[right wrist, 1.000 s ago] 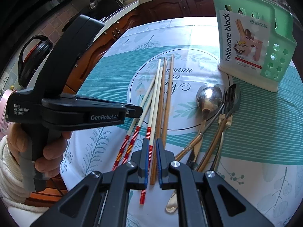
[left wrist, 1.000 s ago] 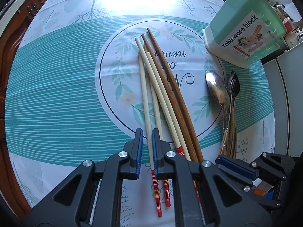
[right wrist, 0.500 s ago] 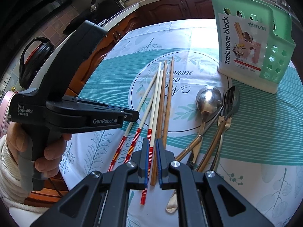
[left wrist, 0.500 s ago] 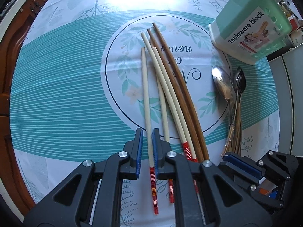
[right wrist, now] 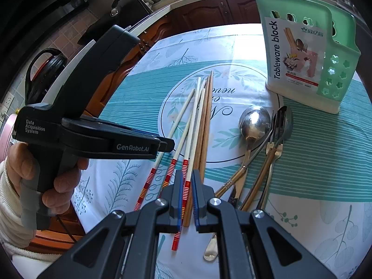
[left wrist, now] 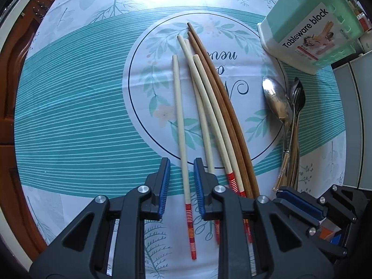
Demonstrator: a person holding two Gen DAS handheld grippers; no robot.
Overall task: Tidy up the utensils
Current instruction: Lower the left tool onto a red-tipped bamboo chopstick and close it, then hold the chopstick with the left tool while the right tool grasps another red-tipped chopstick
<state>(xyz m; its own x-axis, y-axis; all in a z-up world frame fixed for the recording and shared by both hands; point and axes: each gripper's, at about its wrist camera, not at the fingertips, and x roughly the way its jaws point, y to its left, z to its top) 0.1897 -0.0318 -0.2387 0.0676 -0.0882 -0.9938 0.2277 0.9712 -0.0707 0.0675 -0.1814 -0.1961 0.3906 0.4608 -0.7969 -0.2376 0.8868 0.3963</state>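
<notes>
Here, cream chopstick lying lengthwise, red-striped end nearest, between spread left gripper, untouched, right gripper pinching another chopstick.

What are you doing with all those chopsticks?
A person is sorting utensils with two handheld grippers. The jaws of the left gripper have just been opening, with the leftmost chopstick lying loose between them. The right gripper looks clamped on another chopstick. The metal cutlery lies near the green holder.
</notes>
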